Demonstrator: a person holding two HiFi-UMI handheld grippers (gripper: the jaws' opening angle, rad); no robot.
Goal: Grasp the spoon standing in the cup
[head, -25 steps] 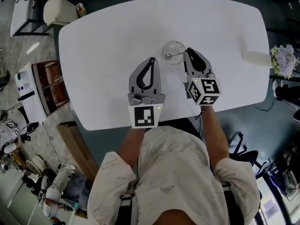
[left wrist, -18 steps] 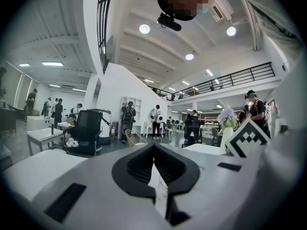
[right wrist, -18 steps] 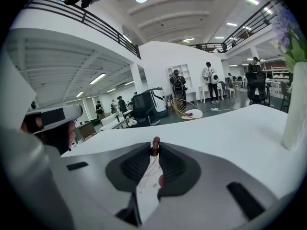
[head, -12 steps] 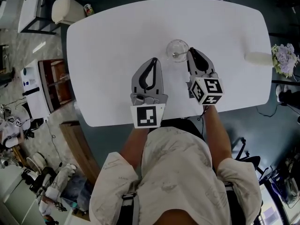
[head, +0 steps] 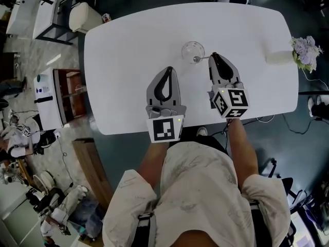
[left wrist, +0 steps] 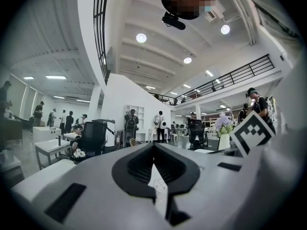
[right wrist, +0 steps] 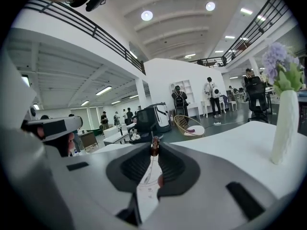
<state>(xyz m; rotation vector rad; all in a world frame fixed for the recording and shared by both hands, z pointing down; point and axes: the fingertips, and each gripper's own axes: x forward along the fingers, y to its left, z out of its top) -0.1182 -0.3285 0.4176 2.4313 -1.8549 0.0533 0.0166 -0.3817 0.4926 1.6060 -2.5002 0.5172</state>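
A clear glass cup (head: 192,50) stands on the white table (head: 128,45). A thin metal spoon (head: 201,58) reaches from the cup's near right rim to my right gripper (head: 213,56). Whether its bowl end is still inside the cup I cannot tell. In the right gripper view the jaw tips are pressed together on the spoon's handle end (right wrist: 154,146). My left gripper (head: 167,69) rests near the table's front edge, below and left of the cup, shut with nothing in it. In the left gripper view its jaw tips (left wrist: 153,146) meet, and neither cup nor spoon shows.
A white vase (head: 279,58) with pale purple flowers (head: 303,52) stands at the table's right end, also seen as the vase (right wrist: 284,126) in the right gripper view. Chairs, desks and people fill the room beyond. The table's front edge is just behind both grippers.
The spoon's far end has moved from over the cup's middle toward its right rim as my right gripper drew slightly away. The head view has shifted. The left gripper stays where it was.
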